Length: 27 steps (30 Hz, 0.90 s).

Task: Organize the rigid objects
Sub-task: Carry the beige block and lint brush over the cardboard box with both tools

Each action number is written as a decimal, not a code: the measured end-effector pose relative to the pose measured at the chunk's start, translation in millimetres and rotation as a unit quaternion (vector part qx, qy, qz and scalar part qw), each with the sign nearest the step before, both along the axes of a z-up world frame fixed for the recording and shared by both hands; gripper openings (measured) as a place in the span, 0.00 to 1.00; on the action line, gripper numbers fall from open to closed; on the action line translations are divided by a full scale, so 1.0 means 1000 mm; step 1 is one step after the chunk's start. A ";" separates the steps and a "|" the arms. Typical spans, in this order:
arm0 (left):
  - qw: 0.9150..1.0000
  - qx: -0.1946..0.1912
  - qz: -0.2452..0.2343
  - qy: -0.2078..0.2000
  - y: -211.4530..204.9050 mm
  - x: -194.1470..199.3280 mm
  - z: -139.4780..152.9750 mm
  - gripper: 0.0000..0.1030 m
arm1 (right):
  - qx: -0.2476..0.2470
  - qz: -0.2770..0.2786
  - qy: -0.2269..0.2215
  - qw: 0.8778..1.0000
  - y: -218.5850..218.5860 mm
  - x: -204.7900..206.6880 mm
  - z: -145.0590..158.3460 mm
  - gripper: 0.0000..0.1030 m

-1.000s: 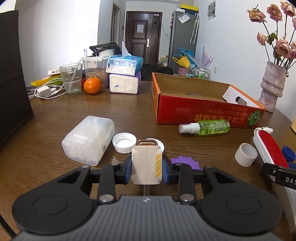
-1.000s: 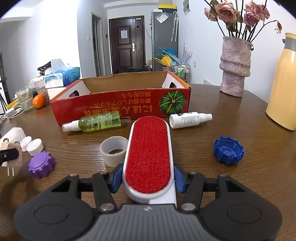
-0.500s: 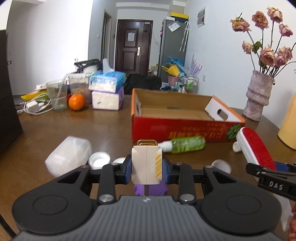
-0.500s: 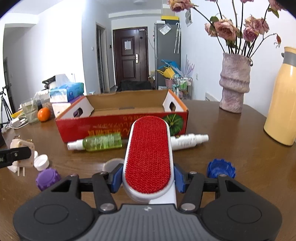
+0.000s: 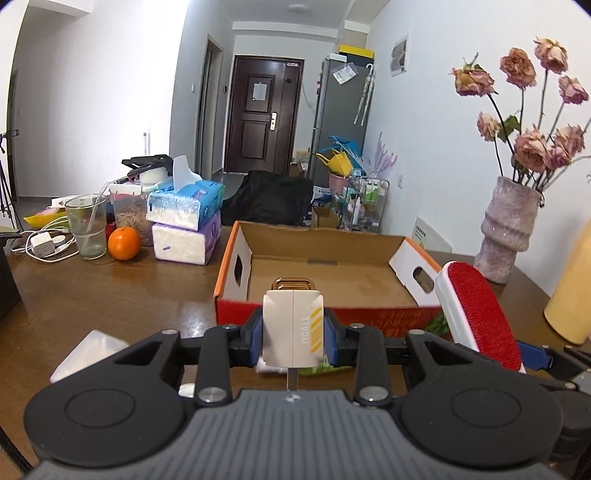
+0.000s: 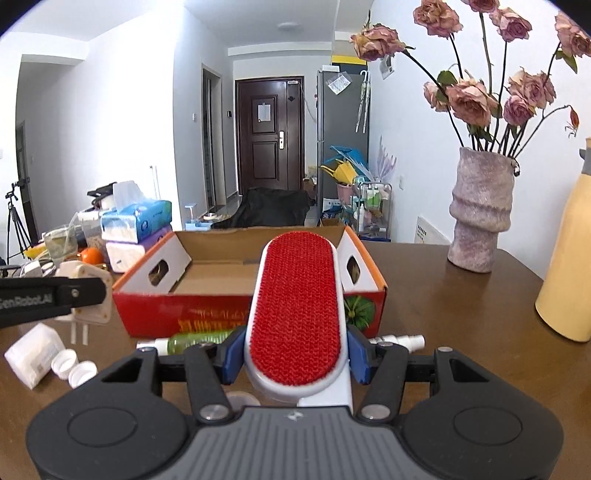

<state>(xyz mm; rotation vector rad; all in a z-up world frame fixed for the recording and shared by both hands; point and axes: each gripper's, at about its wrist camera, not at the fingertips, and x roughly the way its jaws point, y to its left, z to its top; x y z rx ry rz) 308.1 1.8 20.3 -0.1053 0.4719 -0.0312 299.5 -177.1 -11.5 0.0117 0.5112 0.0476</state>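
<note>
Two white caps (image 6: 73,367) beside green bottle (image 6: 199,339).

Both pictures are bright and evenly lit, with soft daylight on the white walls and a pale sheen on the brown table (image 5: 92,295) near its left edge. A ceiling lamp (image 6: 288,26) shows as a small pale disc. Shadows are faint. The fisheye lens bends the walls and door frames outward, and the corners fall to black. In the right wrist view the red lettering on the cardboard box (image 6: 207,314) is smeared by motion blur. The nearest black gripper parts look slightly soft.
</note>
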 end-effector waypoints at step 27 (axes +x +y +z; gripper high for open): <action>1.000 -0.008 0.028 0.008 -0.012 0.110 -0.001 0.31 | 0.014 -0.003 -0.008 1.000 0.005 0.104 0.004 0.53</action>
